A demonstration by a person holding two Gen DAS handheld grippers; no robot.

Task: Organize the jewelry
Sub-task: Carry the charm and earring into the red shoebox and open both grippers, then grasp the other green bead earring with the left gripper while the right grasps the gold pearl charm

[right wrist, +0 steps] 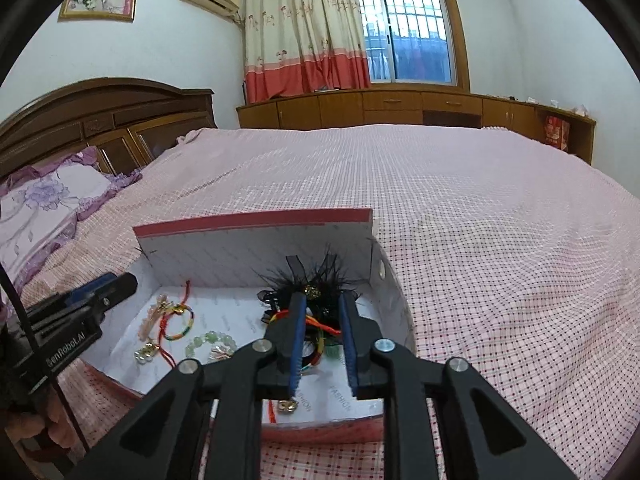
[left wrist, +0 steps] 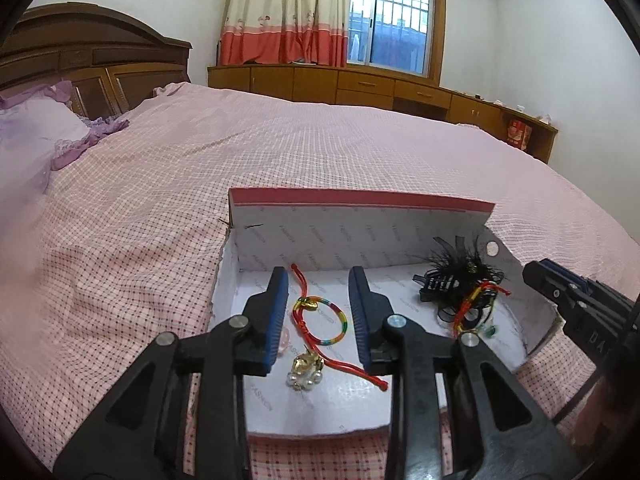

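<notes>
— Two pairs of tongs, and we hold nothing in either. Our left tongs (left wrist: pixel 318 316) are spread wide over the left half of the box (left wrist: pixel 360 236), the rainbow bracelet (left wrist: pixel 324 320) and its red cord lying between the pads untouched. Our right tongs (right wrist: pixel 323 344) are parted too, straddling the tangle of cords (right wrist: pixel 316 326) at the right end.

— Are the right ones touching that tangle?

— We cannot tell; the pads sit either side of it with a gap showing, so we judge them not closed on anything.

— How far along are we?

— As far as we can see, all the jewelry already lies inside the box on the bed (left wrist: pixel 320 152); none shows on the bedspread. We judge the gathering done and the sorting left: the black feathered hair clip (left wrist: pixel 452 276) is knotted up with cords against the right wall, and the pearl-and-gold piece (left wrist: pixel 306 370) lies loose near the front.

— What does each view add?

— Our right view shows a pale green bead bracelet (right wrist: pixel 210 342), a pinkish clip (right wrist: pixel 154 316) and a small gold charm (right wrist: pixel 287 406) by the front edge. Our left view hides these behind the tongs, but shows the red cord's full run.
</notes>
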